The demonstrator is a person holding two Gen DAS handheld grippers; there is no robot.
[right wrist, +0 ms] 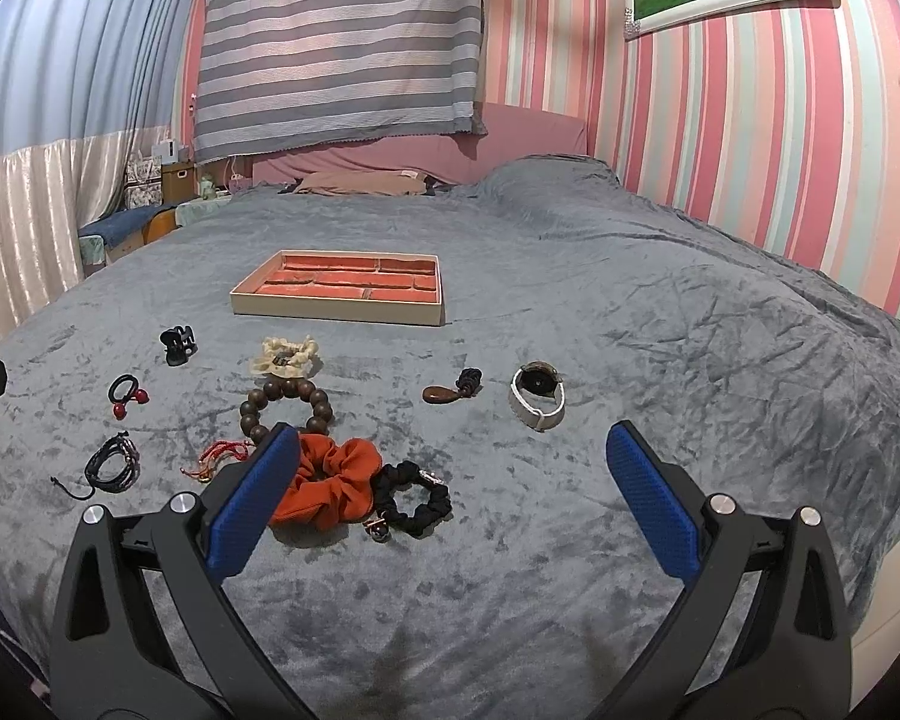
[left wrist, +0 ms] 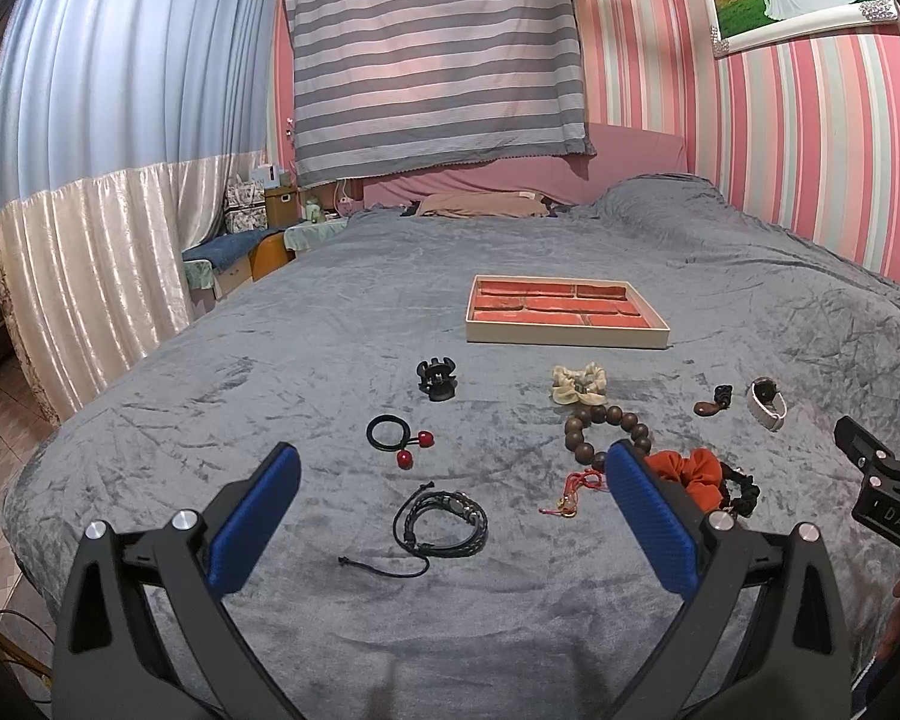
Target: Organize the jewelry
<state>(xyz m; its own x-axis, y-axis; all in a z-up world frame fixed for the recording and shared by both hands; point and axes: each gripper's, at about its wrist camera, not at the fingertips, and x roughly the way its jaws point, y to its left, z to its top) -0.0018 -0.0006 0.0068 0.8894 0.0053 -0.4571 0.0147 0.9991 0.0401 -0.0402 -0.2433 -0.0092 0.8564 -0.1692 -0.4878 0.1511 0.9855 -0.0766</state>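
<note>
A shallow cream tray [left wrist: 567, 336] with orange-red compartments lies on the grey bed; it also shows in the right wrist view [right wrist: 336, 309]. In front of it lie a black claw clip [left wrist: 436, 380], a black hair tie with red balls [left wrist: 393, 437], a black braided bracelet [left wrist: 441, 523], a cream scrunchie [left wrist: 577, 384], a wooden bead bracelet [left wrist: 606, 429], a red cord charm [left wrist: 573, 489], an orange scrunchie [right wrist: 333, 483], a black scrunchie [right wrist: 417, 498], a brown pendant [right wrist: 447, 391] and a white-strap watch [right wrist: 537, 395]. My left gripper [left wrist: 450, 474] is open above the braided bracelet. My right gripper [right wrist: 450, 456] is open above the black scrunchie.
The grey blanket [right wrist: 690, 330] covers the whole bed. A pink headboard and a pillow [left wrist: 480, 204] stand at the far end. The striped wall runs along the right. Boxes and a curtain [left wrist: 90, 240] are at the left, past the bed edge.
</note>
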